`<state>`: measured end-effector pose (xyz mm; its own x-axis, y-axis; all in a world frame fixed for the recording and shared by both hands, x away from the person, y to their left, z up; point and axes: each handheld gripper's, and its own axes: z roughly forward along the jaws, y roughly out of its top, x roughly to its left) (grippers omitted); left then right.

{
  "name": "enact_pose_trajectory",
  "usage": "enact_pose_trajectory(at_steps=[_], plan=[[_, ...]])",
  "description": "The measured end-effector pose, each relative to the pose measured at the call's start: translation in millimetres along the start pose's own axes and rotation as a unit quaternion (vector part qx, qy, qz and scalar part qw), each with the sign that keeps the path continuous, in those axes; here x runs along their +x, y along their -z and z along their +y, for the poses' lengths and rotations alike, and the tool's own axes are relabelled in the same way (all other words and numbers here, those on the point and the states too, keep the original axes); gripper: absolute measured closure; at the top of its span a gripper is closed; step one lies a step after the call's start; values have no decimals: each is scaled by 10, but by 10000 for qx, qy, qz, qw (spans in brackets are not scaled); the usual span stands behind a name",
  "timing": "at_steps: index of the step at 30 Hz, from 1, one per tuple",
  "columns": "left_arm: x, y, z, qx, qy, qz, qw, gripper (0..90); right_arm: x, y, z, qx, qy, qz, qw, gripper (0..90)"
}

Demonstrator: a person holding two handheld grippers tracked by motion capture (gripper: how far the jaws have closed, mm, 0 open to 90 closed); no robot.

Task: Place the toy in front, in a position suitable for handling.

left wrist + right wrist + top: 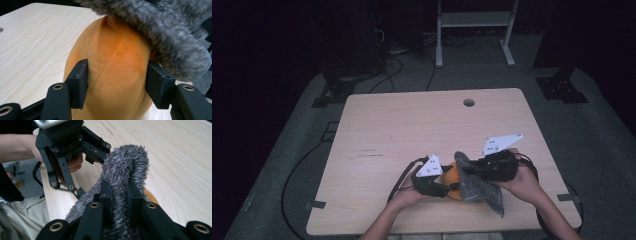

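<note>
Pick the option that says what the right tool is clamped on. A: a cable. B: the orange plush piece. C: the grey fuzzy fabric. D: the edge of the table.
C: in the right gripper view the right tool has both black jaws pinched on a fold of the grey fuzzy fabric, while the orange plush piece sits between the jaws of the left tool.

Two black hand-held grippers at near table edge. Left gripper (451, 186): black linkage arms, brass-ringed rivets, square black pads (79, 82), white three-cornered plate on top, small green light on body. Right gripper (466, 167): same black jaws, brass rivets, white plate with dark dots. Black cable (398, 181) trails from left gripper. Forearms bare; beige trousers.
</note>
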<state>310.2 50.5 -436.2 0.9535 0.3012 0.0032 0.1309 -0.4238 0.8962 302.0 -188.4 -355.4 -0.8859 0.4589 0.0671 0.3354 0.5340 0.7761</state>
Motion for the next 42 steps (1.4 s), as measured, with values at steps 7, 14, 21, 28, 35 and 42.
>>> enact_pose_trajectory(at_steps=[7, 14, 21, 28, 35, 42], plan=[[40, 28, -42, -84, 128, -14, 9999, 411, -122, 52, -251, -34, -350, -33, 9994, 777], [73, 47, -67, -162, 187, -78, 9997, 399, -265, 102, -584, -52, -829, -84, 9965, 777], [174, 30, -56, 49, 307, -96, 9995, 112, -304, 123, -666, -85, -930, -101, 9956, 776], [193, -84, -121, 172, 352, -433, 9983, 146, -295, 121, -645, -123, -937, -46, 9955, 774], [101, 74, 55, -68, 207, -137, 9997, 368, -305, 194, -588, -433, -1009, 15, 9940, 778], [60, 313, 270, 178, -18, 141, 9997, 375, -321, 142, -523, -626, -1137, 190, 9914, 778]])
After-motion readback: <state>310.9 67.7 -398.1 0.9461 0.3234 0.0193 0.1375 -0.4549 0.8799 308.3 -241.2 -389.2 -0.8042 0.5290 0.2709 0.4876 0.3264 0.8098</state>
